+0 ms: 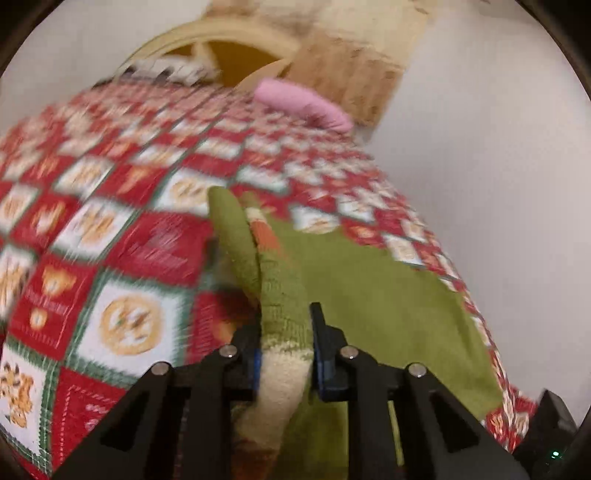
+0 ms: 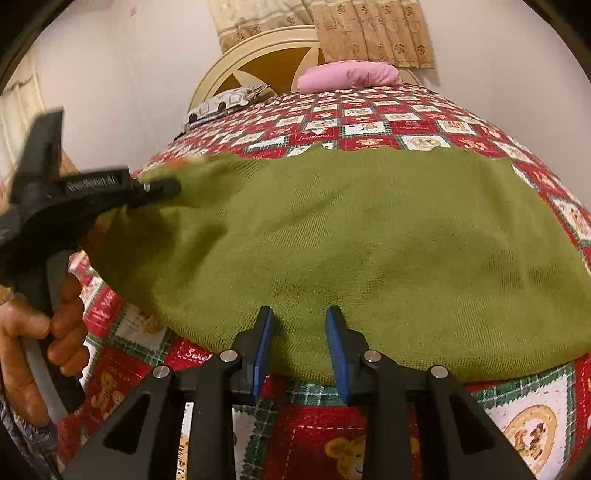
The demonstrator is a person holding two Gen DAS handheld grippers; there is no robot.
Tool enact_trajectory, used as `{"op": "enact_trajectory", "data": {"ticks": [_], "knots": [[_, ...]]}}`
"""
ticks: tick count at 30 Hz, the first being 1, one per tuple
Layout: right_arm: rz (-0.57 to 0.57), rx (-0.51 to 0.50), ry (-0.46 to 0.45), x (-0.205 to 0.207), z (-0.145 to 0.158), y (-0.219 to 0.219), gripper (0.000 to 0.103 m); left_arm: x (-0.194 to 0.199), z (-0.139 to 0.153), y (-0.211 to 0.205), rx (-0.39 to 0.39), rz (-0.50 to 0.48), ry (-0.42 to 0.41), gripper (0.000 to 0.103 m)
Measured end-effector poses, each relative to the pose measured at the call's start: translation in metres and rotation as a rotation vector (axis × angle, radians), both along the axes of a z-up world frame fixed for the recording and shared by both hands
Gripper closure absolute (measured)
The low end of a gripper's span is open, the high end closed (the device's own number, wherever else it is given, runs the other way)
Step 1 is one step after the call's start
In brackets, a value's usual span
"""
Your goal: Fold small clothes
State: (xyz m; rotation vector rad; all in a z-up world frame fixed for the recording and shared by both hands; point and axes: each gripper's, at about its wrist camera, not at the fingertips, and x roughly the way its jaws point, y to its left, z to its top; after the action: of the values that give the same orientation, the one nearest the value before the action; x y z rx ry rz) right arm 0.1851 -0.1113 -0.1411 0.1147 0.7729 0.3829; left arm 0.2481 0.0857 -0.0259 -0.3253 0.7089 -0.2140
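- A green knitted garment (image 2: 369,240) lies spread flat on the bed, over a red, white and green patchwork bedspread (image 2: 369,122) printed with teddy bears.
- The left tongs (image 1: 286,332) are clamped on a bunched sleeve (image 1: 280,306) of the garment, green knit with a cream cuff band that passes between the two fingers; the sleeve is lifted off the bedspread, and the left wrist view is blurred.
- In the right wrist view those same left tongs (image 2: 162,188) reach to the garment's left edge, with a hand (image 2: 55,325) wrapped around the black handle.
- The right tongs (image 2: 300,314) hover over the garment's near hem with a moderate gap between the blue pads (image 2: 264,343), and nothing is gripped; the cloth lies flat beneath them.
- Beyond the garment's far scalloped edge, at the head of the bed, rests a pink pillow (image 2: 349,75).
- Left of that pillow sits a folded patterned cloth (image 2: 225,103) in grey and white.
- Behind the garment stands a cream headboard (image 2: 266,48) with yellow panels, and tan curtains (image 2: 373,31) hang above it against a pale wall.
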Motion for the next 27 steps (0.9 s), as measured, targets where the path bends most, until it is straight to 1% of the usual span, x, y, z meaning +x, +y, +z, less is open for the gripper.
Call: {"op": "enact_trajectory", "data": {"ticks": [3,5,6,7,9,10,12,15,17,19,22,24,26,27], "knots": [[-0.013,0.049,0.008,0.002,0.0,-0.007,0.073,-0.003,0.012,-0.041,0.075,-0.102,-0.036,0.082],[-0.023,0.074,0.01,0.003,0.0,-0.012,0.073,-0.003,0.008,-0.064,0.116,-0.153,-0.033,0.082],[-0.027,0.084,0.012,0.003,-0.001,-0.014,0.072,-0.001,0.001,-0.076,0.139,-0.178,-0.024,0.082],[-0.031,0.096,0.015,0.004,-0.001,-0.015,0.072,0.0,-0.005,-0.08,0.144,-0.19,-0.012,0.082],[-0.035,0.112,0.023,0.005,-0.003,-0.019,0.072,0.008,-0.021,-0.083,0.118,-0.203,0.03,0.082],[-0.036,0.121,0.03,0.006,-0.004,-0.019,0.072,0.009,-0.027,-0.083,0.104,-0.204,0.033,0.082],[-0.036,0.134,0.036,0.008,-0.005,-0.021,0.072,0.001,-0.028,-0.087,0.12,-0.206,-0.001,0.082],[-0.037,0.141,0.042,0.009,-0.006,-0.022,0.072,-0.004,-0.029,-0.089,0.131,-0.208,-0.017,0.08],[-0.036,0.141,0.044,0.009,-0.006,-0.022,0.072,-0.004,-0.03,-0.085,0.11,-0.213,-0.022,0.079],[-0.035,0.145,0.046,0.01,-0.006,-0.023,0.072,-0.003,-0.033,-0.081,0.07,-0.217,-0.027,0.078],[-0.045,0.182,0.05,0.009,-0.005,-0.03,0.072,-0.001,-0.036,-0.079,0.035,-0.218,-0.029,0.077],[-0.065,0.208,0.02,0.006,0.004,-0.036,0.072,-0.001,-0.036,-0.077,0.024,-0.218,-0.032,0.077],[-0.06,0.223,0.0,0.013,0.019,-0.04,0.072,-0.002,-0.036,-0.077,0.018,-0.22,-0.035,0.077],[-0.048,0.234,-0.004,0.019,0.028,-0.04,0.068,-0.002,-0.036,-0.076,0.013,-0.22,-0.036,0.078]]}}
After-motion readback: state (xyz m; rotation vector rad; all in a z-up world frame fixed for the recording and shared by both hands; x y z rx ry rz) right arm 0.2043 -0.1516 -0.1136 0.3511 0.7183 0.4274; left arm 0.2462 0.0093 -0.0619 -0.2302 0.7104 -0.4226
